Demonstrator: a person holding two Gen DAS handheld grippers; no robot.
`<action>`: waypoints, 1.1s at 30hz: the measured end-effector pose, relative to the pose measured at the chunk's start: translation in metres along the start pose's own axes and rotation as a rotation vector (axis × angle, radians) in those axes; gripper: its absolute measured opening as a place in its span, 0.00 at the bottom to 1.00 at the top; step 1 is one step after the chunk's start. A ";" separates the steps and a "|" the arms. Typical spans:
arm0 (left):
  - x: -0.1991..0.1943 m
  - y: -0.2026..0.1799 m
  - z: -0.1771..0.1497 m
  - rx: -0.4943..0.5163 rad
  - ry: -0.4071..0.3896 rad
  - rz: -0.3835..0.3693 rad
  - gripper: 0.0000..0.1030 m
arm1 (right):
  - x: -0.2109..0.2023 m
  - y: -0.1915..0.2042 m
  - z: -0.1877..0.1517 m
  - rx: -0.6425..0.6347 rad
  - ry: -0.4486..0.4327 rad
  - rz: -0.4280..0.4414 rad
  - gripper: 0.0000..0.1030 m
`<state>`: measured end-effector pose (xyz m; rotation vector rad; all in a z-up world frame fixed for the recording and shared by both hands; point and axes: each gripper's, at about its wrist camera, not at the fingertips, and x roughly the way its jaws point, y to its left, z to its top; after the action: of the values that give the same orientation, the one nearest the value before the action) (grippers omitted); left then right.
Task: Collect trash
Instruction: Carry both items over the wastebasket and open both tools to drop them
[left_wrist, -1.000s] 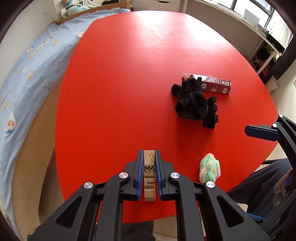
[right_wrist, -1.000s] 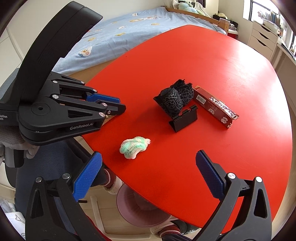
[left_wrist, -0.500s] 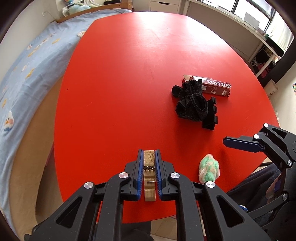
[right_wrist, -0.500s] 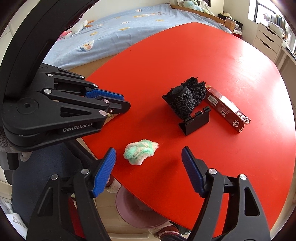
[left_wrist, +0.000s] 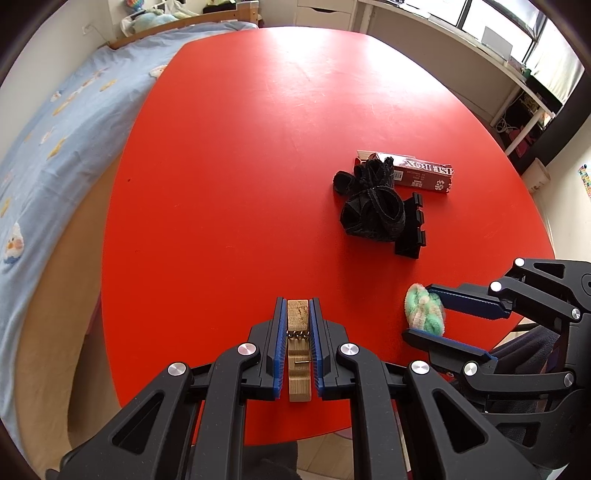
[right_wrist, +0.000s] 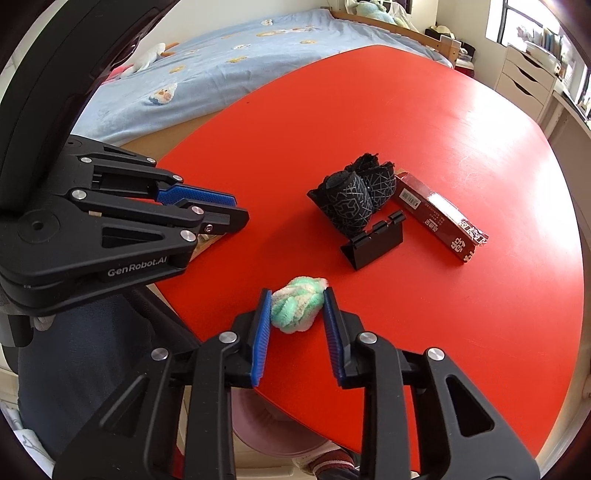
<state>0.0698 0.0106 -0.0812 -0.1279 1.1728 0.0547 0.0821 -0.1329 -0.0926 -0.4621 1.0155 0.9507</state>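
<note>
My left gripper (left_wrist: 298, 306) is shut on a wooden clothespin (left_wrist: 298, 332) just above the near edge of the red table (left_wrist: 221, 184). A fluffy green and white ball (right_wrist: 297, 308) lies near the table's front edge. My right gripper (right_wrist: 298, 297) straddles it, its jaws closing, and both blue pads touch the ball's sides. In the left wrist view the ball (left_wrist: 424, 308) sits between the right gripper's fingers (left_wrist: 465, 299). Farther back lie a black sock bundle (right_wrist: 351, 199), a black plastic stand (right_wrist: 373, 240) and a dark red box (right_wrist: 439, 218).
A bed with a blue cover (right_wrist: 229, 55) runs along the table's far left side. A pink bin (right_wrist: 266, 432) sits on the floor under the front edge, beside a person's dark trouser leg (right_wrist: 92, 350). White drawers (right_wrist: 524, 81) stand at the back right.
The right gripper's jaws have narrowed from wide open until the pads meet the fluffy ball. The left gripper and its clothespin have stayed put.
</note>
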 end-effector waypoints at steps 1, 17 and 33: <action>0.000 0.000 0.000 0.001 -0.002 -0.004 0.11 | -0.002 -0.002 -0.001 0.007 -0.002 -0.002 0.26; -0.027 -0.011 0.000 0.029 -0.069 -0.052 0.11 | -0.048 -0.027 -0.017 0.083 -0.066 -0.040 0.26; -0.076 -0.047 -0.034 0.097 -0.152 -0.173 0.11 | -0.111 -0.024 -0.059 0.145 -0.145 -0.048 0.26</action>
<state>0.0145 -0.0390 -0.0213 -0.1367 1.0068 -0.1431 0.0512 -0.2381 -0.0268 -0.2913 0.9309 0.8485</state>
